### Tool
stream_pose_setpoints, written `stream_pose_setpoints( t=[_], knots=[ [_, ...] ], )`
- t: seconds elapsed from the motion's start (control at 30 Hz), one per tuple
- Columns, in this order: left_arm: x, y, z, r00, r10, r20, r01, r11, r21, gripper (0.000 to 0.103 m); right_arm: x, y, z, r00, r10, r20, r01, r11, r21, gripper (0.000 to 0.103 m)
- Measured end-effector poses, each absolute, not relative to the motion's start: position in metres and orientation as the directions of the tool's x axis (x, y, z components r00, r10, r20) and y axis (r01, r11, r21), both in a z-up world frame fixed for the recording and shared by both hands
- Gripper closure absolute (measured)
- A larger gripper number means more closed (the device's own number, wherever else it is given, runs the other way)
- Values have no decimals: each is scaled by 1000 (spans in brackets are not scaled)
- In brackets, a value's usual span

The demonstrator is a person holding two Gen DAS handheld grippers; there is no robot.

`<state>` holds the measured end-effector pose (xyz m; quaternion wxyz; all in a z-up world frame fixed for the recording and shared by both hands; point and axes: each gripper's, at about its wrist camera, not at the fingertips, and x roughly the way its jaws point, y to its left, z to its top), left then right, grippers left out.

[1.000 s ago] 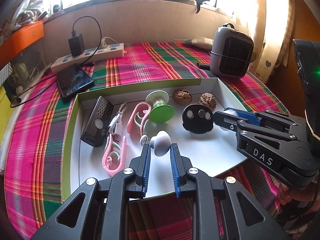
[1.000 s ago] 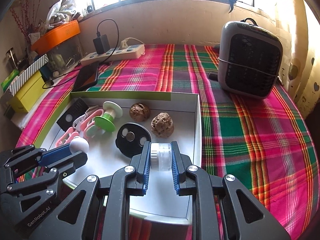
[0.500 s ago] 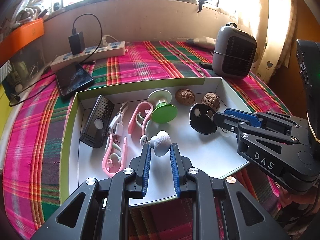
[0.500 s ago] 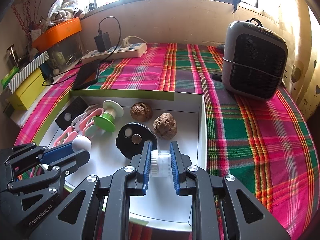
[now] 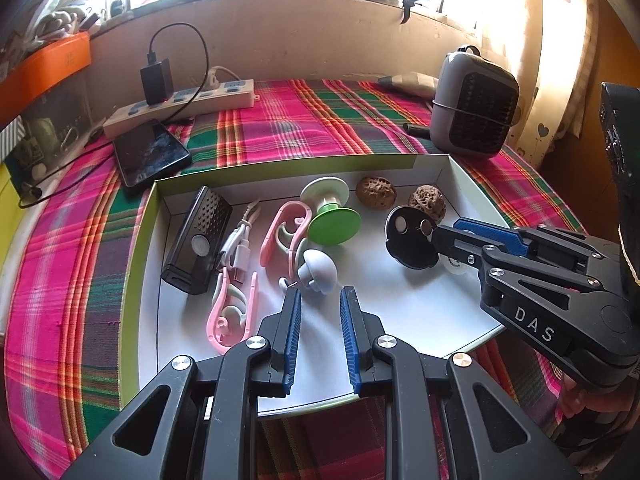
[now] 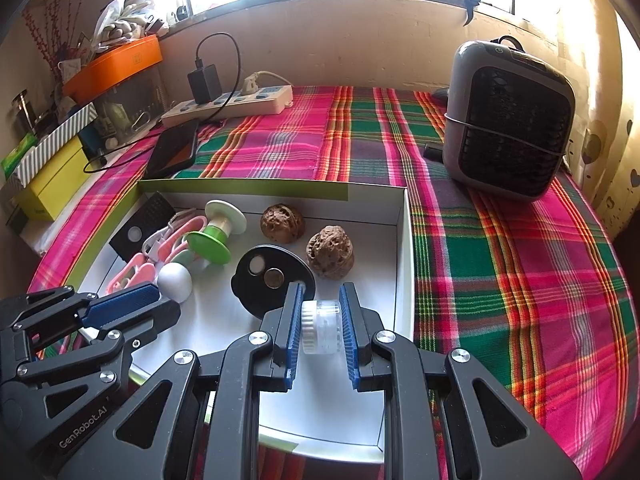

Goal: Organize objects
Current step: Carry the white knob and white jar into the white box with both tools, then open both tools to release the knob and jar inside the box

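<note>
The right gripper [image 6: 320, 320] is clenched on a small clear jar [image 6: 321, 326] with a ribbed white cap, held over the white tray [image 6: 402, 240] — just ahead of it lies a black disc [image 6: 268, 280], and beyond that two walnuts [image 6: 330, 252]. The left gripper [image 5: 319, 312] stands released, its pads apart with nothing between them; a white mushroom-shaped knob [image 5: 318, 270] lies just beyond its fingertips, pink clips [image 5: 232, 312] to its left.

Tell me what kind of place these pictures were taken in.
Probably a lived-in room at home, at a window-side table: a pink-and-green plaid tablecloth, a white power strip charging a black smartphone, and a small grey desktop fan.
</note>
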<state>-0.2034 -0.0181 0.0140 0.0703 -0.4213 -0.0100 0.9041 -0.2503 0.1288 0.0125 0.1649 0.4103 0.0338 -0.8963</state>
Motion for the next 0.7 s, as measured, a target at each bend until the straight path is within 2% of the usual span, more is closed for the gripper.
stream_pose_setpoints(
  t=[0.37,0.53,0.7],
  knots=[
    [-204,-20,14,-632,109,-767,-95,-993,-63,82,-249,127,13,-612,-265,-745,323,-944,70,83],
    [-201,-21,16,-635,100,-766,-88,-994,-58,81,-246,128,16,-619,-276,-735,324,-943,82,66],
    [-197,-22,19,-641,90,-763,-76,-996,-53,80,-241,125,19,-625,-272,-732,325,-943,72,65]
  ],
)
